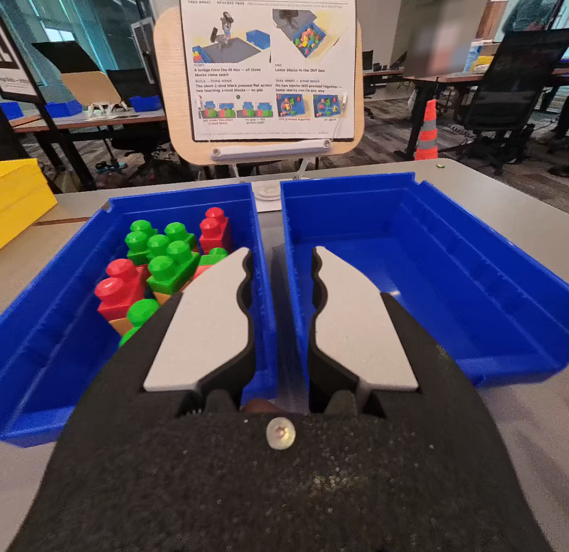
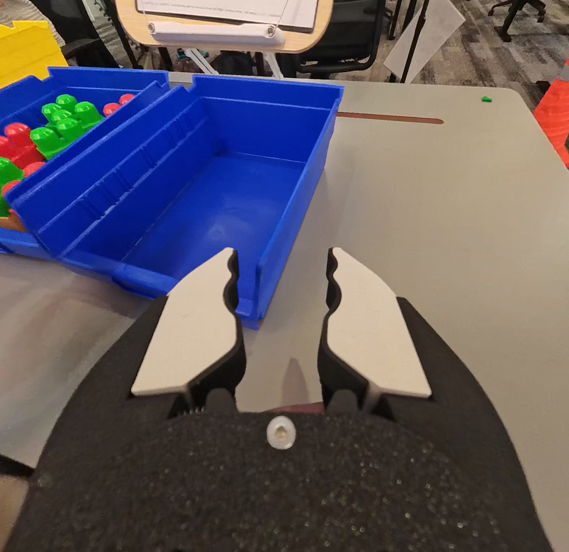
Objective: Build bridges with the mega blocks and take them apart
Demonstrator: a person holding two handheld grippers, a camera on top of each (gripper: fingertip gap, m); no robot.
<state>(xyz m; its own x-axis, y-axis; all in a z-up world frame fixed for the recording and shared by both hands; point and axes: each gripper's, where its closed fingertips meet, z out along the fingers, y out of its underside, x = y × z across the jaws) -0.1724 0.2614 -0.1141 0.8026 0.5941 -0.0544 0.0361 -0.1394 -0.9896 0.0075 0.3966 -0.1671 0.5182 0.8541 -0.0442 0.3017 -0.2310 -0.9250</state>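
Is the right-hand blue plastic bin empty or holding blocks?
Empty. The right-hand blue plastic bin shows only bare floor in both views; the red and green blocks all sit in the left blue bin.

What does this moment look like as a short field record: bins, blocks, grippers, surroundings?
left bin: blue, holds red and green blocks
right bin: blue, nothing inside
left gripper: open, holds nothing, over the gap between the bins
right gripper: open, holds nothing, at the right bin's near corner
table: grey
behind: instruction sheet on a stand

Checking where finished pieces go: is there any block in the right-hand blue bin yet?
No. The right-hand blue bin shows only its bare floor; the red and green blocks all sit in the left bin.
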